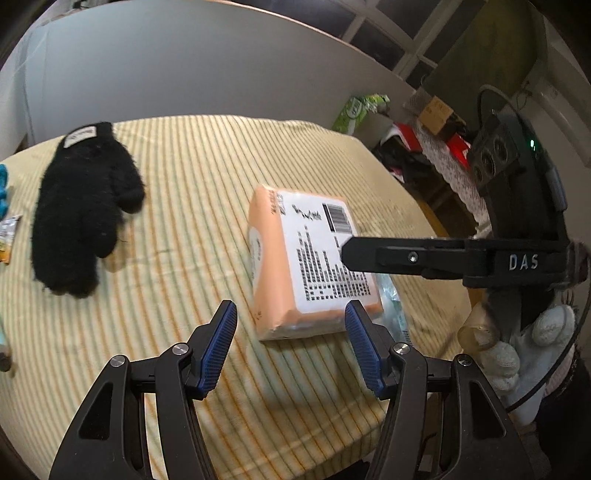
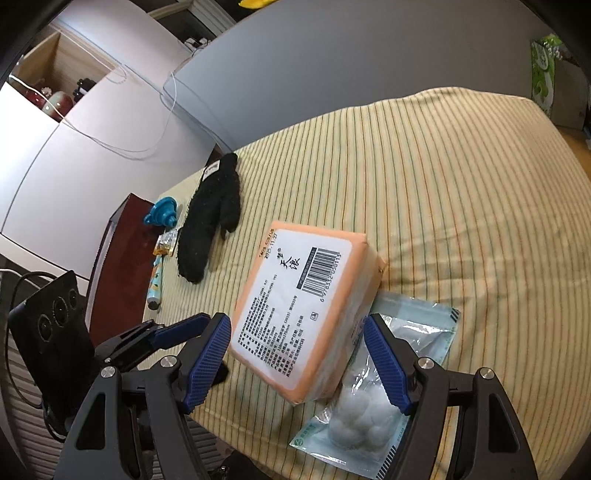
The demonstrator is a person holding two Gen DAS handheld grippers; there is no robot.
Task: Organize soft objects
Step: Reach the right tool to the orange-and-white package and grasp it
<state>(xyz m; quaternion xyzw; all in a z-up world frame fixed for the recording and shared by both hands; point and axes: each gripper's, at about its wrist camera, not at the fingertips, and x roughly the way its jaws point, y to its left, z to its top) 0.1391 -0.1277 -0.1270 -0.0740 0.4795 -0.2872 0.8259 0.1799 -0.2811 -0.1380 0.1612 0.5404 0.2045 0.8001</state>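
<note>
A yellow striped cloth (image 2: 461,177) covers the surface, which stands against a grey panel (image 1: 184,66) with white cabinet fronts (image 2: 74,147) to one side and a window (image 1: 399,33) behind. On the cloth lie an orange tissue pack (image 2: 303,317) resting partly on a clear bag of cotton balls (image 2: 369,406), and, well apart, a black fuzzy glove (image 1: 81,210) beside a blue funnel (image 2: 162,214). The left gripper (image 1: 291,347) and right gripper (image 2: 295,365) both hover with fingers spread apart and empty, flanking the pack's near end.
</note>
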